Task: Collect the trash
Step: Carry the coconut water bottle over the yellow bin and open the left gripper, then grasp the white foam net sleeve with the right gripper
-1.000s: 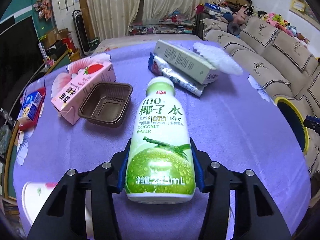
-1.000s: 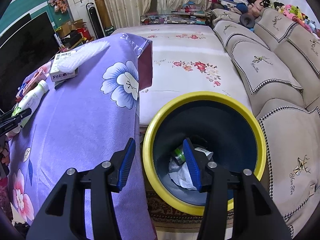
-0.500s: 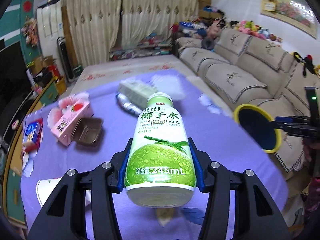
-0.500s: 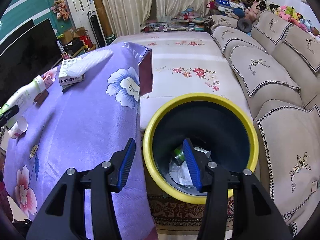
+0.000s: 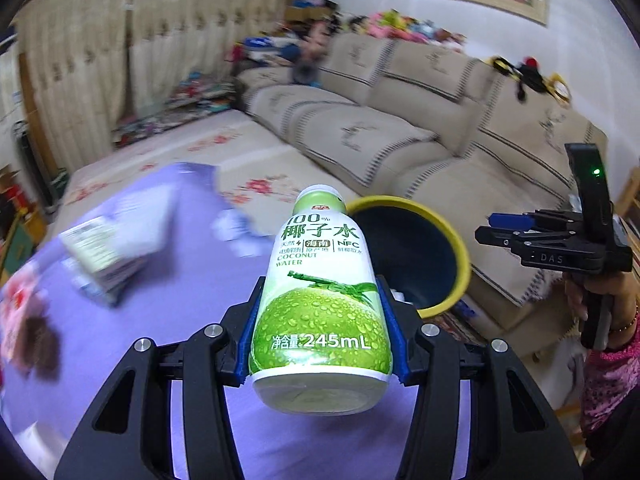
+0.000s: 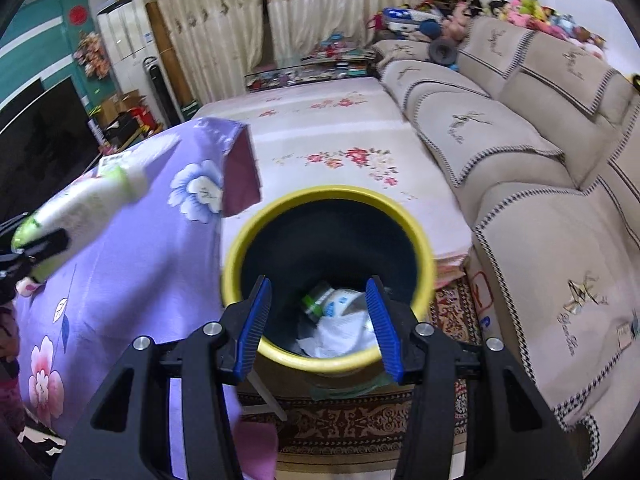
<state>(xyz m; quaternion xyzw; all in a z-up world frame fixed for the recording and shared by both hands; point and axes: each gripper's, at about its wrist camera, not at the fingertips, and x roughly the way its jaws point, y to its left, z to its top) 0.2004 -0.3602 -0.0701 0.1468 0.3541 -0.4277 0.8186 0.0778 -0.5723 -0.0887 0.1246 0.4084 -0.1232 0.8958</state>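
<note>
My left gripper (image 5: pixel 320 320) is shut on a green and white coconut water bottle (image 5: pixel 320 300) and holds it in the air above the purple tablecloth (image 5: pixel 160 300), pointing toward the yellow-rimmed bin (image 5: pixel 460 252). The bottle also shows in the right wrist view (image 6: pixel 80 204), at the left over the table. My right gripper (image 6: pixel 318 312) is open and empty, hovering over the bin (image 6: pixel 240 248). The bin holds white paper and a small container (image 6: pixel 336 320).
A box and other trash (image 5: pixel 104 256) lie blurred on the table at the left. A beige sofa (image 6: pixel 540 160) runs along the right. A flowered mat (image 6: pixel 340 152) lies beyond the bin. A patterned rug (image 6: pixel 340 420) lies under it.
My left gripper has lifted the bottle off the table and swung it right toward the bin. My right gripper stays open over the bin, shifted slightly.
</note>
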